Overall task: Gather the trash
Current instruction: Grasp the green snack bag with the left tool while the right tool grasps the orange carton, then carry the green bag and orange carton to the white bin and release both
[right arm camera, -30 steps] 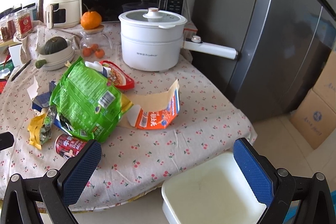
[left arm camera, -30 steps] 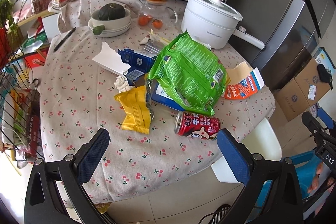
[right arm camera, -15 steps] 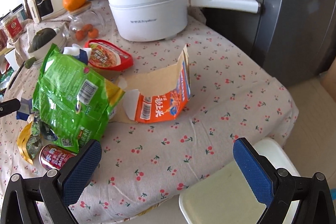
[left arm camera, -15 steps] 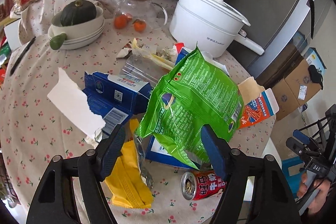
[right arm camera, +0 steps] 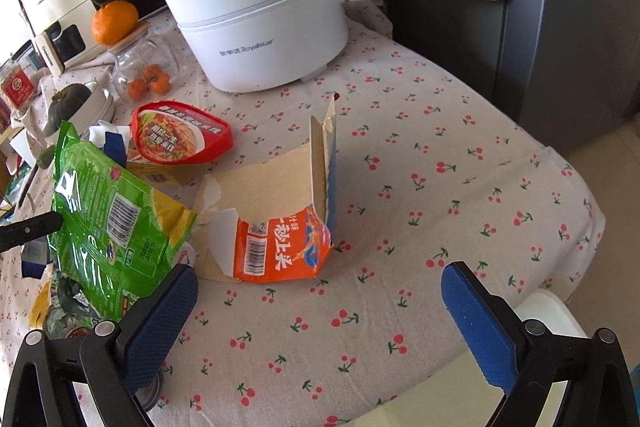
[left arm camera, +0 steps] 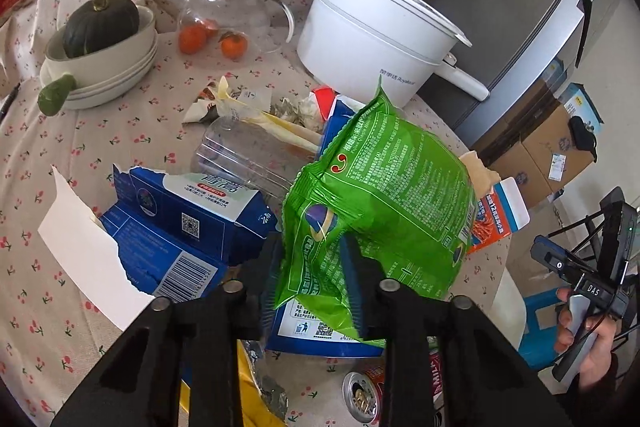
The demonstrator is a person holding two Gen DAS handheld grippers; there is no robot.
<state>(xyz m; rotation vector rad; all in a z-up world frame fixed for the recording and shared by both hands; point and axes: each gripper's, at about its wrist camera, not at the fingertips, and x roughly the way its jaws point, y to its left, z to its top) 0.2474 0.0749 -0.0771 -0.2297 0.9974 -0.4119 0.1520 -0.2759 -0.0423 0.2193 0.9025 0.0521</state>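
The left gripper (left arm camera: 316, 267) pinches the green bag (left arm camera: 384, 203) on top of the trash pile on the table, the right gripper (right arm camera: 320, 311) waits wide open near the orange box (right arm camera: 280, 243), and next the bag likely needs lifting away.

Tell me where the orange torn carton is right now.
In the right wrist view, the orange torn carton sits mid-table, just right of the green bag, in front of the white pot.

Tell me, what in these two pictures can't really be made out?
- Left wrist view: the left gripper pinches the green bag, which hides whatever lies beneath it.
- Left wrist view: the red can is mostly behind the gripper frame.
- Right wrist view: the white bin, cut off by the table edge and the open right gripper; its contents are unseen.
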